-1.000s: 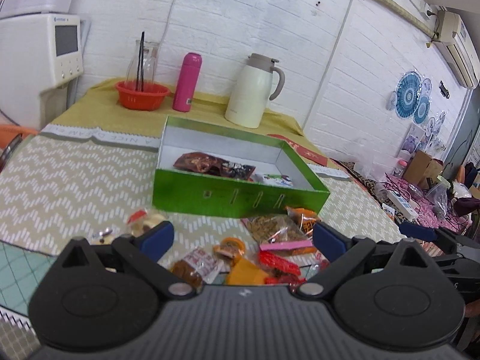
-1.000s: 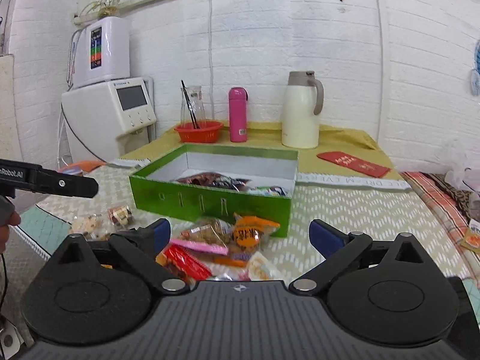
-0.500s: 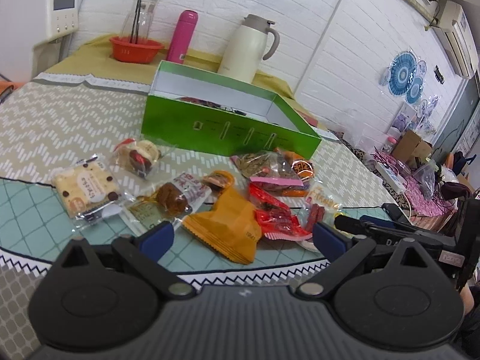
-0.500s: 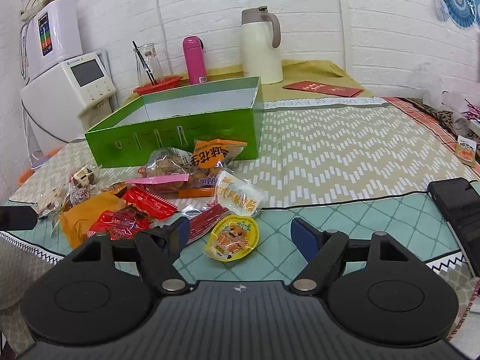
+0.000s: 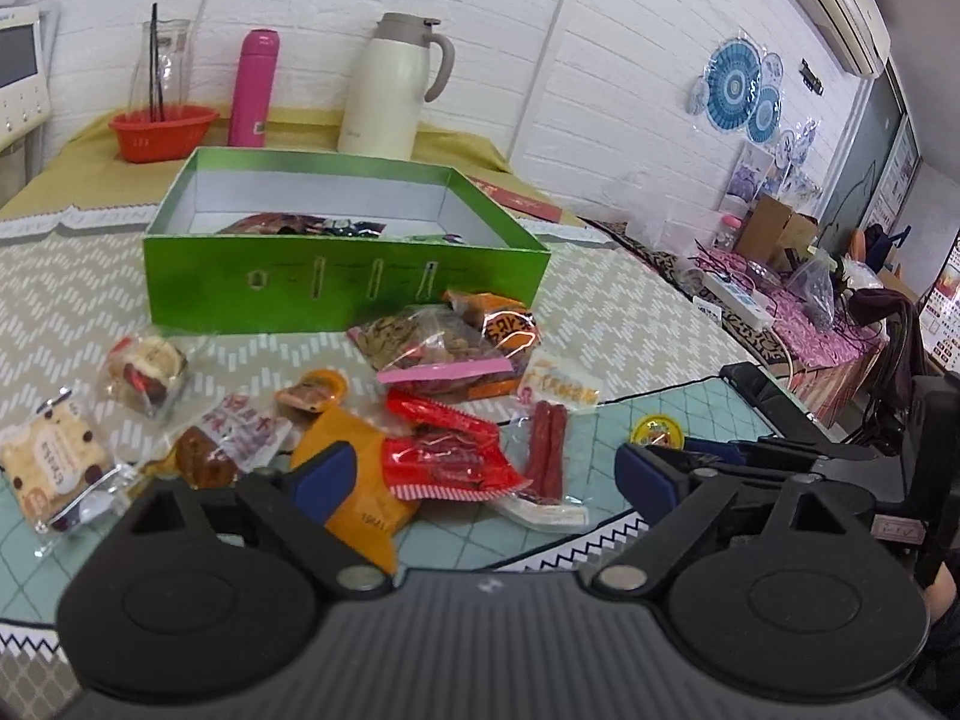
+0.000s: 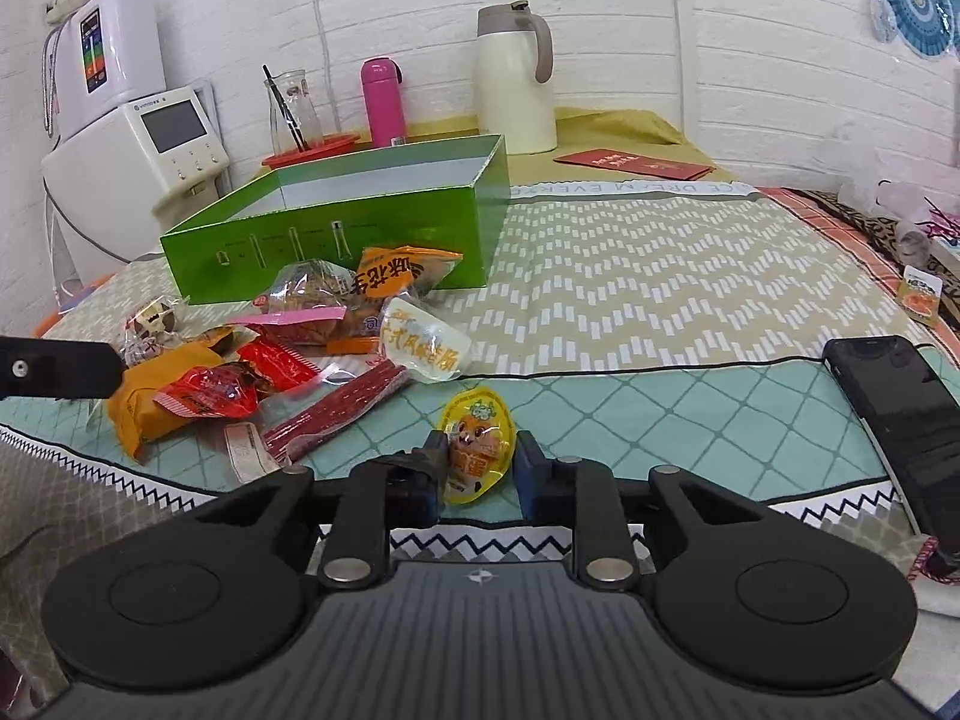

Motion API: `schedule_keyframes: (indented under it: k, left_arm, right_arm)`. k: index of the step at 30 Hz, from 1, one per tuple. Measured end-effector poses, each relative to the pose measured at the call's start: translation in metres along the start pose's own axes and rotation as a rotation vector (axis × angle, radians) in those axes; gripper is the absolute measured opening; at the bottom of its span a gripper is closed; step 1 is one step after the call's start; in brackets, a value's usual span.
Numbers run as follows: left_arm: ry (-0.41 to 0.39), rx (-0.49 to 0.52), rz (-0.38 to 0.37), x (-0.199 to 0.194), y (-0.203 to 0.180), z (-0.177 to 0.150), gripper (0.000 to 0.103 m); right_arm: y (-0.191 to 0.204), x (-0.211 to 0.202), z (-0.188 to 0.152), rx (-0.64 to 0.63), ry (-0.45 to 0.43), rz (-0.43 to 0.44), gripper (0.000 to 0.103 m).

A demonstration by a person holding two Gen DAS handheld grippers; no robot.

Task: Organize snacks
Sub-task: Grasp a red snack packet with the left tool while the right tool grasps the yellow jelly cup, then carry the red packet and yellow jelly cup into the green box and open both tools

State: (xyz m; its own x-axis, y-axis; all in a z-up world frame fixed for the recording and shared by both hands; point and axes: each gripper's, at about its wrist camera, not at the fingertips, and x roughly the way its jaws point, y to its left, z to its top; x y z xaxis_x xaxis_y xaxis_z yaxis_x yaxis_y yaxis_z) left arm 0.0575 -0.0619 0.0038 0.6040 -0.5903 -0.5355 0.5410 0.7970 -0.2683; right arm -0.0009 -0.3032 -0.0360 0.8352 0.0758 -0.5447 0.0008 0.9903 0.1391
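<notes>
My right hand-held gripper (image 6: 480, 465) has just been closing and now pinches the yellow jelly cup (image 6: 478, 441) on the desk (image 6: 660, 288). My left hand-held gripper (image 5: 480, 468) stands spread over the snack pile (image 5: 432, 420). Ahead, the green box (image 5: 336, 294) holds a few packets (image 5: 282, 223).

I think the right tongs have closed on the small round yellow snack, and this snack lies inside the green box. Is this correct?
Not quite. The right tongs have just closed on the small round yellow snack, but it lies on the teal cloth near the table's front edge, apart from the green box. The right wrist view shows this.
</notes>
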Motion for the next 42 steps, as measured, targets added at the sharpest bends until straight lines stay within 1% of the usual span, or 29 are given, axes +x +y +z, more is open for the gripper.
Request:
schedule_keyframes:
  k: [1,2,6,9,10,11,12,17,19,21,22,24,30,31,36,39,42]
  left_arm:
    - [0.015,0.004,0.005,0.008,-0.001,0.003,0.076]
    - [0.025,0.006,0.019,0.015,-0.002,0.005,0.073]
    - [0.065,0.042,0.114,0.046,-0.006,0.01,0.072]
    - [0.079,0.146,0.164,0.056,-0.016,0.006,0.073]
    - [0.091,0.174,0.165,0.057,-0.019,0.005,0.071]
    - [0.107,0.198,0.16,0.058,-0.021,0.004,0.067]
    - [0.117,0.21,0.152,0.058,-0.023,0.003,0.054]
    - [0.128,0.189,0.151,0.054,-0.02,0.005,0.054]
    - [0.122,0.211,0.157,0.059,-0.023,0.003,0.06]
    - [0.125,0.228,0.136,0.065,-0.026,0.002,0.061]
    - [0.132,0.217,0.114,0.067,-0.025,0.003,0.061]
    - [0.138,0.19,0.092,0.069,-0.023,0.005,0.058]
    - [0.106,0.14,0.081,0.059,-0.02,0.006,0.05]
    - [0.103,0.134,0.08,0.057,-0.019,0.006,0.04]
    - [0.101,0.108,0.074,0.053,-0.013,0.005,0.04]
    - [0.102,0.1,0.056,0.05,-0.015,0.005,0.04]
    - [0.084,0.105,0.057,0.044,-0.018,0.006,0.039]
  right_arm:
    - [-0.001,-0.001,-0.001,0.004,-0.002,0.001,0.041]
    - [-0.001,-0.001,-0.001,0.007,-0.004,0.002,0.041]
    - [-0.001,-0.002,-0.001,0.005,-0.007,0.004,0.042]
    - [-0.003,-0.002,-0.002,0.014,-0.007,0.013,0.042]
    - [-0.003,-0.002,-0.002,0.018,-0.006,0.015,0.042]
    - [-0.003,-0.002,-0.002,0.02,-0.007,0.015,0.042]
    - [-0.003,-0.002,-0.002,0.019,-0.007,0.014,0.042]
    - [-0.001,-0.001,-0.002,0.014,-0.008,0.008,0.042]
    - [-0.001,-0.001,-0.001,0.014,-0.008,0.008,0.042]
    - [-0.001,0.0,-0.001,0.015,-0.008,0.007,0.042]
    - [-0.001,0.001,-0.001,0.014,-0.009,0.006,0.042]
    - [-0.001,0.001,0.0,0.014,-0.008,0.004,0.042]
    - [0.0,0.0,0.002,0.012,-0.006,-0.004,0.042]
    - [0.0,-0.001,0.002,0.011,-0.012,-0.007,0.042]
    - [0.003,-0.006,0.007,0.004,-0.04,-0.008,0.041]
    - [0.005,-0.007,0.008,-0.005,-0.043,-0.006,0.041]
    - [0.007,-0.007,0.008,-0.006,-0.044,-0.007,0.041]
